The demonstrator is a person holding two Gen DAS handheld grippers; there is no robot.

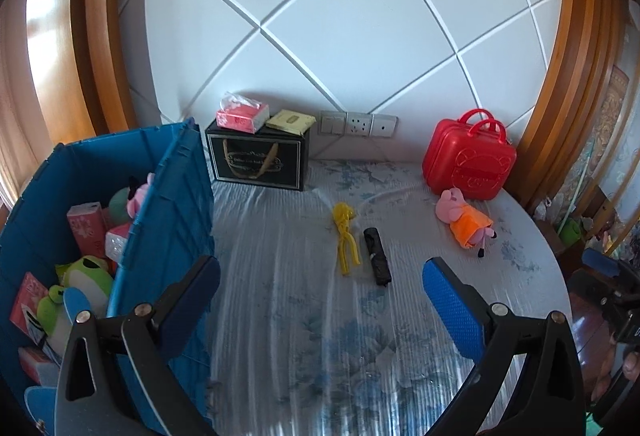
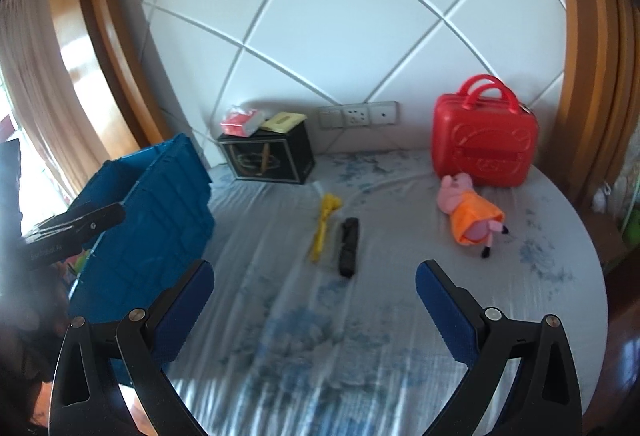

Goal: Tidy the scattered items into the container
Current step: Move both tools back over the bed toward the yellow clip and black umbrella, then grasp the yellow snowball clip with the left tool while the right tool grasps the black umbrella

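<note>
A blue crate stands at the left of the table and holds plush toys and tissue packs; it also shows in the right wrist view. On the cloth lie a yellow string bundle, a black folded item and a pink pig plush in an orange dress. My left gripper is open and empty, next to the crate. My right gripper is open and empty, short of the string and black item.
A red toy suitcase stands at the back right. A black box with a red tissue pack and a yellow packet on top stands by the wall. The table edge curves away at the right.
</note>
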